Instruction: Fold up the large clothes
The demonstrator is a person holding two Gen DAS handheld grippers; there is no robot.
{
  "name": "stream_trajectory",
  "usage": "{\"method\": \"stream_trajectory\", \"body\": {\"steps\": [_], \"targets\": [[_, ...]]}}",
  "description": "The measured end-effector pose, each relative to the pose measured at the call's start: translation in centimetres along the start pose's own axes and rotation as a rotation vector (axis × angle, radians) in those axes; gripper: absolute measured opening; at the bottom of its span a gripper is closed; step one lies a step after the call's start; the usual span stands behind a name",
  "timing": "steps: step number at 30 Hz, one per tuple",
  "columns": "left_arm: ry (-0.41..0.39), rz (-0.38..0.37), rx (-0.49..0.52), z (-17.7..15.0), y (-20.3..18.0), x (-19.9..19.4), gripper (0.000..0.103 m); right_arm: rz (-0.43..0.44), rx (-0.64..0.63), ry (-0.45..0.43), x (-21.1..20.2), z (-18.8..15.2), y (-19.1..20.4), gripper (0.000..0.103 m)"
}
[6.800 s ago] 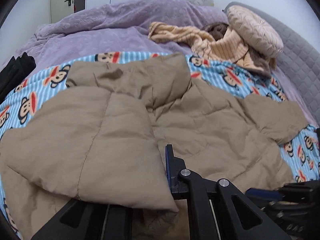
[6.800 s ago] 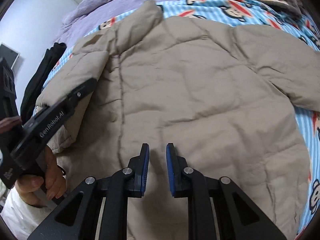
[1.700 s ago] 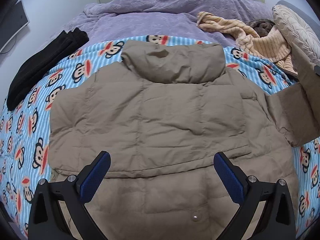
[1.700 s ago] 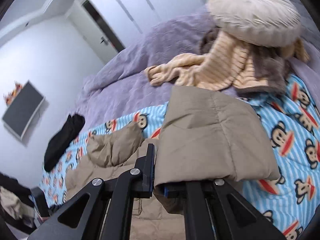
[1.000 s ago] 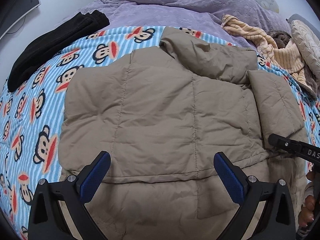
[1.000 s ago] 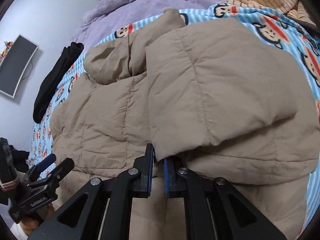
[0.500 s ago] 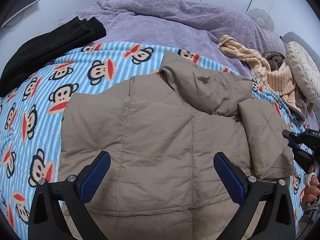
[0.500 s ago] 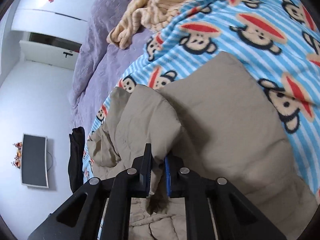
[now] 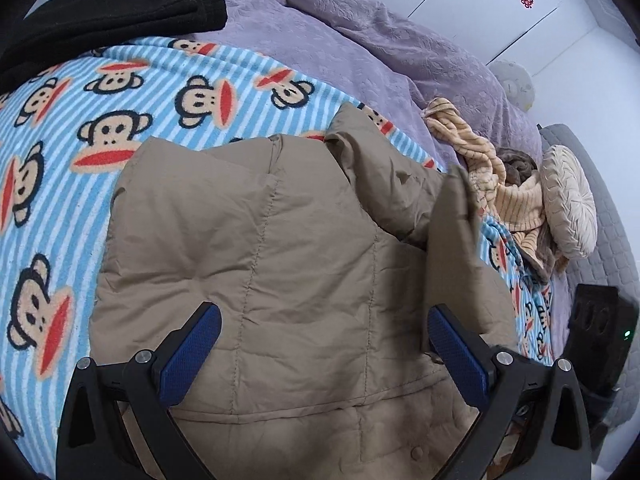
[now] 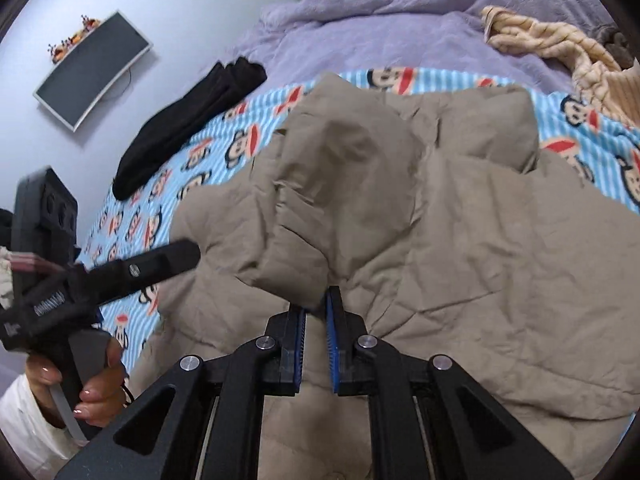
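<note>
Tan quilted puffer jacket (image 9: 304, 264) lies spread on the monkey-print striped blanket (image 9: 120, 92), hood end toward the blanket's far edge, hem toward the near edge with a snap button visible there. Hood (image 10: 352, 148) is rumpled and bunched up over the upper body panel. One sleeve (image 9: 456, 248) is lifted off the blanket at the jacket's right side and stands up over the body, cuff end uppermost.

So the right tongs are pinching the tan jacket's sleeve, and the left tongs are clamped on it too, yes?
Not quite. The right tongs do pinch the tan jacket by its sleeve, but the left wrist view shows the left tongs wide open above it, gripping nothing.
</note>
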State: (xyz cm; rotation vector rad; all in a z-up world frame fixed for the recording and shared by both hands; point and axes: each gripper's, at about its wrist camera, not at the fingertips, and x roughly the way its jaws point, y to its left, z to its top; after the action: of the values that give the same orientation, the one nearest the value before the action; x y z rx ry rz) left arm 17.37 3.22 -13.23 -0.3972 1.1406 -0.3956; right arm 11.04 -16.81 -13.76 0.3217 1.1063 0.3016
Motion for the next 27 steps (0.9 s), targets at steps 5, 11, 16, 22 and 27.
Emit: {"method": "stream_trajectory", "body": {"steps": [5,11,16,22,27], "targets": [[0.040,-0.137,-0.042,0.0,-0.4,0.8,0.103,-0.032,0.047,0.091,0.4,-2.0,-2.1,0.012],[0.108,-0.141,-0.022,0.6,-1.9,4.0,0.103,-0.010,0.360,0.022,-5.6,-5.0,-11.6,0.069],[0.137,-0.105,0.019,1.2,-3.8,7.1,0.103,0.065,0.746,-0.105,-10.5,-9.6,-21.1,0.069],[0.193,-0.072,0.042,2.0,-5.8,9.7,0.022,0.105,0.982,-0.250,-12.6,-11.5,-26.9,0.057],[0.116,-0.097,0.045,0.9,-5.6,6.4,0.012,0.047,0.877,-0.215,-12.1,-8.8,-26.5,0.013]]}}
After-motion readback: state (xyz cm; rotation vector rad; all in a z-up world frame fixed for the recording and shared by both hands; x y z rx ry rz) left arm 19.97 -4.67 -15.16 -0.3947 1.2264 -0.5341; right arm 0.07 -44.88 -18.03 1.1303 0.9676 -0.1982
